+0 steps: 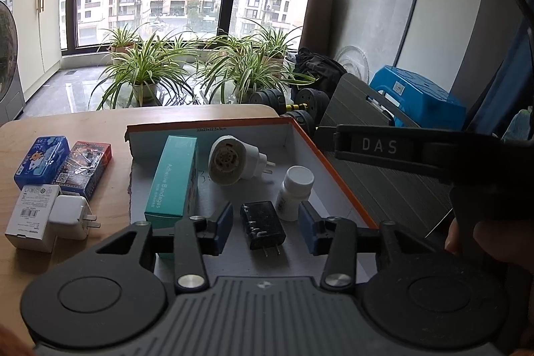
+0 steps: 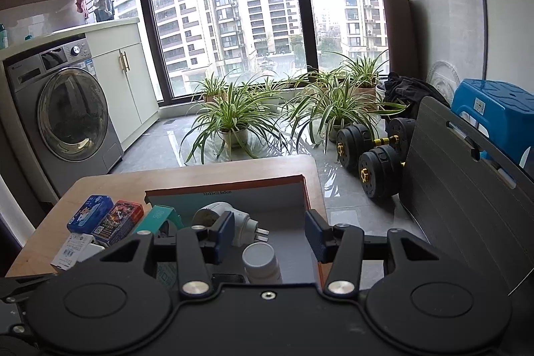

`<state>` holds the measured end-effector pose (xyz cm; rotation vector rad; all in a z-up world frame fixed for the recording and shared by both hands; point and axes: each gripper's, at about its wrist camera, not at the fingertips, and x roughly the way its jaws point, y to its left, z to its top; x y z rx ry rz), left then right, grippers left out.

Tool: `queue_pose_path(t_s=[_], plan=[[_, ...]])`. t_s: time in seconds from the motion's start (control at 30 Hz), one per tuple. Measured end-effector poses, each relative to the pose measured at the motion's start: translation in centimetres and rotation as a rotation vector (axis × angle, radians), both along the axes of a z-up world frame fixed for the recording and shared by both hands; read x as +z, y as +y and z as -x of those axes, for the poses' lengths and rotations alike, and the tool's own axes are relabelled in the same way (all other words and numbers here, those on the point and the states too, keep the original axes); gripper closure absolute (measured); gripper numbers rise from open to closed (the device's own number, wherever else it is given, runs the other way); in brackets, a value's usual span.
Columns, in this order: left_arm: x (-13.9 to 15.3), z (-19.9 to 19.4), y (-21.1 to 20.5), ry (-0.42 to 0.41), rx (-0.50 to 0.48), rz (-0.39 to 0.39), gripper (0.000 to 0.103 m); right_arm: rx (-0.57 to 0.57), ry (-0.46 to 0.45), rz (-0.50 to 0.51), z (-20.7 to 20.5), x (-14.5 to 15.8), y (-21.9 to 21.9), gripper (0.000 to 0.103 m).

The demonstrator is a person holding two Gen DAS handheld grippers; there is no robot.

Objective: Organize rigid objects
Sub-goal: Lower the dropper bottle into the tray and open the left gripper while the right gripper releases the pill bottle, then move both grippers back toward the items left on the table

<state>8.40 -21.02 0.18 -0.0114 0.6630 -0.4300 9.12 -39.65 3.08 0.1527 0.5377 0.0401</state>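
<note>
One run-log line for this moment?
left gripper: open, over black charger | right gripper: open, empty | box: four items | table: four left

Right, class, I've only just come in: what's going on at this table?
A person with a gripper in each hand is sorting small items into an open cardboard box. The teal bandage box, white plug-in device, white bottle and black charger are in it. Both the left gripper and right gripper are open, holding nothing. Two tins, a white charger and a white carton wait outside.
</note>
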Motion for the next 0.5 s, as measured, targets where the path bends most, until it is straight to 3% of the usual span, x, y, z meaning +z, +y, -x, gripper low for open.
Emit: queue_pose_path(t_s=[0.07,0.13,0.17,0.37,0.5], plan=[[0.3,0.1,0.2,-0.002,0.014,-0.010,0.044,-0.004,-0.011,0.000,0.3,0.1,0.0,0.039],[0.7,0.2,0.6,-0.005,0.025,-0.010,0.039,-0.012,-0.020,0.001,0.6,0.2,0.0,0.033],[0.9,0.2,0.8,-0.005,0.036,-0.016,0.029,-0.015,-0.025,-0.003,0.8,0.2,-0.1,0.031],[2.0,0.9,2.5,-0.024,0.085,-0.049,0.006,-0.042,-0.056,-0.013,2.5,0.5,-0.2,0.017],[2.4,1.4,3.9,-0.018,0.108,-0.055,0.004,-0.052,-0.051,-0.044,3.4,0.7,0.1,0.015]])
